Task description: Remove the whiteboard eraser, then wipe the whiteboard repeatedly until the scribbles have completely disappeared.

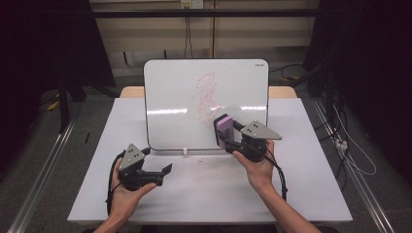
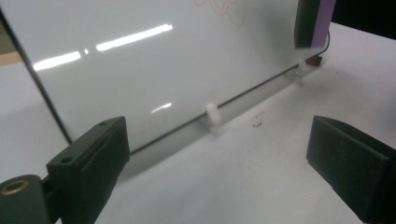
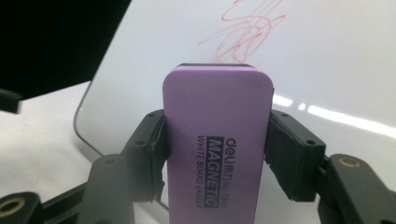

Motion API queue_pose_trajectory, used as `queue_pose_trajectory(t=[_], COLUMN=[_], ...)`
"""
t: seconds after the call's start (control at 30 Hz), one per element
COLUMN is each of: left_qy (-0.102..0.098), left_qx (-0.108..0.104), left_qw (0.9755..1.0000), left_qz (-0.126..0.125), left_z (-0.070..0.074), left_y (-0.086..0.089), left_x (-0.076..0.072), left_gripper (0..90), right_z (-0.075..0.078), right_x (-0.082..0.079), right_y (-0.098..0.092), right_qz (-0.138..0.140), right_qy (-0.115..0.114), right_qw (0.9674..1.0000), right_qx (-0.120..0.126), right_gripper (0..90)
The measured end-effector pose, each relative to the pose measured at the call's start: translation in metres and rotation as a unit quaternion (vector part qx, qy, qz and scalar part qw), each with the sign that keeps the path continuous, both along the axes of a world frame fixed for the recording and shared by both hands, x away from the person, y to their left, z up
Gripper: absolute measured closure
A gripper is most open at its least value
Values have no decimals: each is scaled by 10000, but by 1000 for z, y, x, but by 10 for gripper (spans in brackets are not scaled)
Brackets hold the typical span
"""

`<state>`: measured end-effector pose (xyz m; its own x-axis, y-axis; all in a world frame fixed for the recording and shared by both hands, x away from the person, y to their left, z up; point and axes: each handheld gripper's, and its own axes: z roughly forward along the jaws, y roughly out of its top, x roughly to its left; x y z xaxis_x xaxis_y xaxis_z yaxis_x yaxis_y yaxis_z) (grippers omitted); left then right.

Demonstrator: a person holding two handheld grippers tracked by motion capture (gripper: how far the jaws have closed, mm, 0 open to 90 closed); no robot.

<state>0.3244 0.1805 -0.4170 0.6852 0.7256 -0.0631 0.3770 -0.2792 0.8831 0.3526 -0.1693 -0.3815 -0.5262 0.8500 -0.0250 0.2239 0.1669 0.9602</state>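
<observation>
White table, whiteboard propped up on it: my right claw is clamping the purple eraser just below the red scribble. Left claw is hanging apart, empty. Next I'm guessing it's wiping upward.

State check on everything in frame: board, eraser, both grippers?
Whiteboard: upright on the table, red scribble not yet wiped.
Eraser: purple, clamped between the right gripper's jaws, held up at the board just below the scribble.
Right gripper: shut on the eraser.
Left gripper: open, nothing between its jaws, low over the table in front of the board.
</observation>
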Motion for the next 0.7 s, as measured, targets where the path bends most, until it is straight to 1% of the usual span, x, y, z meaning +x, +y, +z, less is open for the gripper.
queue_pose_trajectory(t=[0.13, 0.17, 0.23, 0.3, 0.37, 0.43, 0.47, 0.5, 0.53, 0.57, 0.6, 0.63, 0.67, 0.7], left_qy=[70, 34, 9, -1, 8, 19, 44, 72, 84, 99, 87, 60, 41, 40], left_qx=[-108, -123, -199, -212, -174, -168, -158, -141, -158, -181, -166, -133, -128, -123], left_qw=[9999, 9999, 9998, 9997, 9997, 9996, 9996, 9996, 9995, 9995, 9996, 9997, 9997, 9997], left_qz=[20, 15, 32, 106, 161, 240, 240, 227, 241, 244, 222, 205, 207, 201], left_z=[-3, -3, -3, -3, -5, -7, -8, -9, -9, -10, -9, -9, -9, -9], left_y=[9, 10, 14, 16, 20, 22, 23, 24, 24, 24, 24, 24, 23, 23], left_x=[-4, -4, -1, 1, 2, 1, 1, 2, 2, 2, 2, 2, 2, 2], left_gripper=[38, 38, 38, 38, 40, 44, 46, 46, 46, 46, 46, 47, 48, 48], right_z=[7, 9, 12, 16, 20, 25, 30, 30, 33, 33, 34, 35, 35, 35], right_x=[1, 2, 4, 7, 9, 11, 14, 14, 18, 18, 20, 23, 26, 29], right_y=[2, 3, 4, 8, 13, 16, 22, 22, 27, 27, 30, 33, 36, 39], right_qz=[-62, -70, -95, -129, -163, -175, -211, -211, -252, -252, -272, -274, -296, -311], right_qy=[-29, -18, -32, -83, -180, -273, -374, -374, -382, -382, -404, -359, -369, -359], right_qw=[9995, 9994, 9986, 9968, 9934, 9906, 9830, 9830, 9769, 9769, 9741, 9707, 9673, 9650], right_qx=[-304, -334, -512, -788, -1118, -1326, -1788, -1788, -2088, -2088, -2206, -2359, -2491, -2579], right_gripper=[417, 417, 417, 417, 417, 417, 417, 417, 417, 417, 417, 418, 418, 417])
